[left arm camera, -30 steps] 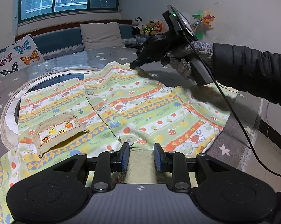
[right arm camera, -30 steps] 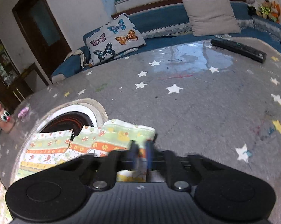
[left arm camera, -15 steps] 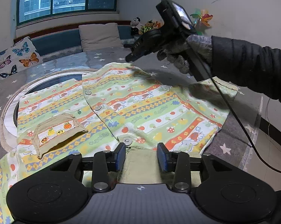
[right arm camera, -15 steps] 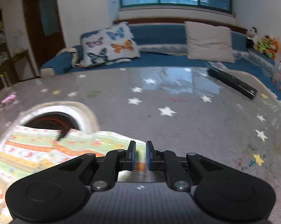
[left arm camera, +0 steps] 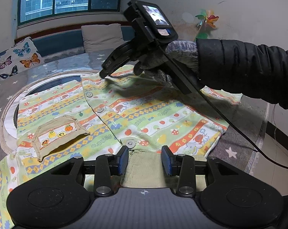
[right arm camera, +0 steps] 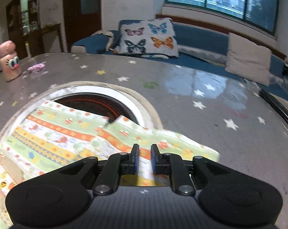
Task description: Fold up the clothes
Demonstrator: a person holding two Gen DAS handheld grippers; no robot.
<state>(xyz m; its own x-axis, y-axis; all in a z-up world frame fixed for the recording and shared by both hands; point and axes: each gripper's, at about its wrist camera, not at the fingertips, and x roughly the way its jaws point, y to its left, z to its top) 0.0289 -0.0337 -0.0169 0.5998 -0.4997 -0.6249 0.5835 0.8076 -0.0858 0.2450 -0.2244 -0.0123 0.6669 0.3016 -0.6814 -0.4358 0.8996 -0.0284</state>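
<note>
Shirt lies flat beneath both parted, empty tools.

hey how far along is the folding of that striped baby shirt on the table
Early. Done: the green, orange and yellow striped buttoned shirt lies flat, face up, on the grey star-print table cover. In hand: nothing is gripped; the left gripper is open at the beige ribbed collar, and the right gripper hangs slightly open above the far hem. Left: apparently every body fold, since both front panels lie spread out.
</note>
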